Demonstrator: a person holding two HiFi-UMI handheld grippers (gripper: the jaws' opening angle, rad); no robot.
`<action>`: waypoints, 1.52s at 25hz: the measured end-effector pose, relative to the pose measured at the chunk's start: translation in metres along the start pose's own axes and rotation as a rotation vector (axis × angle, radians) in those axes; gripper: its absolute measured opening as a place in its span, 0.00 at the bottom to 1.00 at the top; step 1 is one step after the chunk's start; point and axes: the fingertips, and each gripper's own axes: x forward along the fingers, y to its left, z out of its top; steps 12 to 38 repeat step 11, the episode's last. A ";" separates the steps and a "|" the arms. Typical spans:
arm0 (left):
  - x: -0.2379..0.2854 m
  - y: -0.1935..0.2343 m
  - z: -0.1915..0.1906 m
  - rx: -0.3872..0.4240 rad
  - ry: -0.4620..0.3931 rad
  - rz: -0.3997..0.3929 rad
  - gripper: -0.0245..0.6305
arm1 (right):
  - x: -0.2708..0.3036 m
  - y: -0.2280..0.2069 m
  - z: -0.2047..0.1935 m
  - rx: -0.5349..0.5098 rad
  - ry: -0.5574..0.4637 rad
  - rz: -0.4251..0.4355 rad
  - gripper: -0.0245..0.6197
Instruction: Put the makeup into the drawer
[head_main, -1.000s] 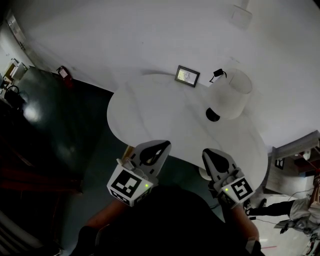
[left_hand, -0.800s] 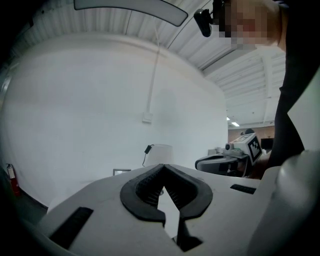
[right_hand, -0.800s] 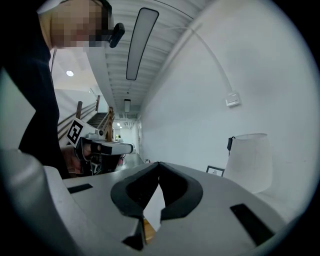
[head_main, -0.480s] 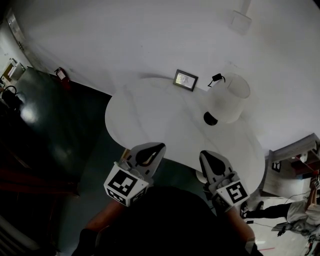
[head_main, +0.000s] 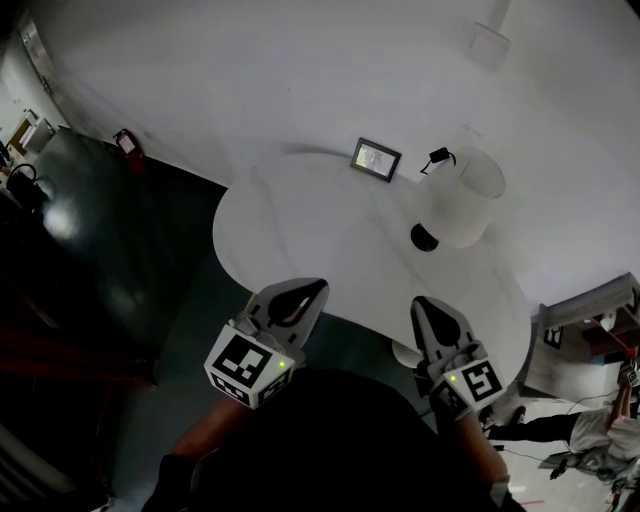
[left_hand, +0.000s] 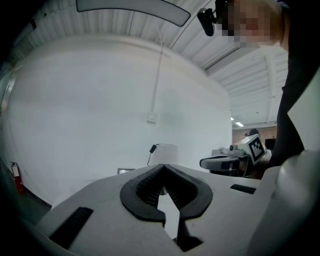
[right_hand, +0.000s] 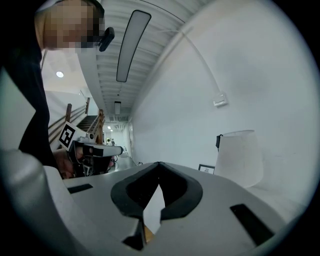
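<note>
your left claw (head_main: 318, 288) and right claw (head_main: 417, 300) both hang at the near edge of the round white worktop (head_main: 320, 230), each with its jaws together and nothing between them. no makeup and no drawer shows in any view, so the task's things lie somewhere outside what you see here. the likely trouble: turning to search with both claws leading, you could clip the white lamp (head_main: 465, 205) on your right or tip the small picture frame (head_main: 375, 158) at the back. reaching the makeup with the jaws together would only shove it away
</note>
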 end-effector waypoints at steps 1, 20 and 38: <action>-0.001 0.001 -0.001 0.000 0.000 0.004 0.05 | 0.001 0.001 0.001 -0.003 -0.001 0.004 0.06; -0.012 0.007 -0.002 -0.004 0.000 0.037 0.05 | 0.006 0.008 0.003 -0.009 -0.012 0.024 0.06; -0.012 0.007 -0.002 -0.004 0.000 0.037 0.05 | 0.006 0.008 0.003 -0.009 -0.012 0.024 0.06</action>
